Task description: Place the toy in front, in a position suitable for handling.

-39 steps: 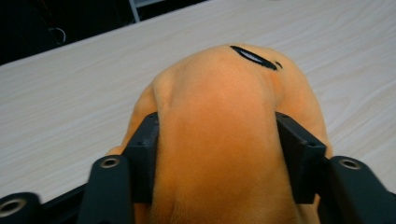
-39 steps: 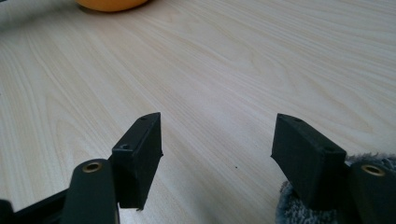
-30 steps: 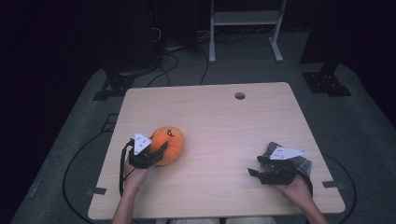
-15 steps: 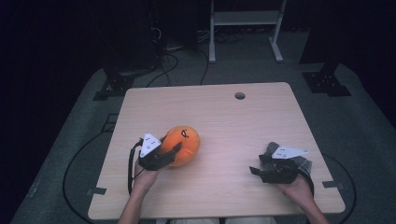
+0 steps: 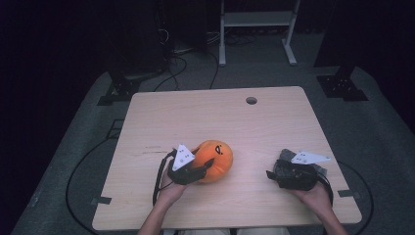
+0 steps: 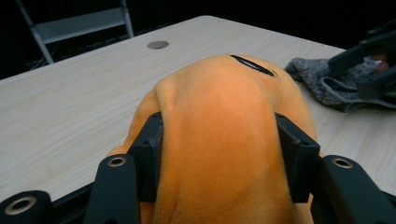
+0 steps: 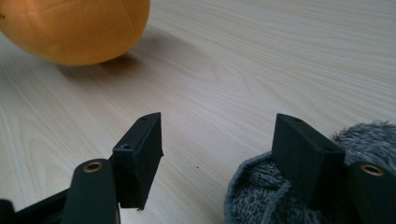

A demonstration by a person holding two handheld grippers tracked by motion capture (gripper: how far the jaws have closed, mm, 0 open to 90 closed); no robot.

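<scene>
The orange plush pumpkin (image 6: 224, 140) sits squeezed between the two black jaws of the left gripper (image 6: 223, 154), whose pads press into its soft sides so that the fabric bulges up between them. Seen from the high view, the pumpkin (image 5: 215, 159) rests on the front-left part of the wooden table (image 5: 205, 117), with a small black face mark on its upper side, and the left gripper (image 5: 193, 169) clamps it from the near side, its grey three-cornered plate tilted on top.

The right gripper (image 7: 215, 154) has its jaws standing wide apart, with bare tabletop between them; one jaw lies against a grey fuzzy cloth (image 7: 261, 196) at the lower right of its own view. In the high view the right gripper (image 5: 286, 176) lies near the front-right edge of the table, well apart from the pumpkin, with the cloth (image 5: 313, 169) under it.

A round cable hole (image 5: 251, 100) lies near the far edge of the table.
</scene>
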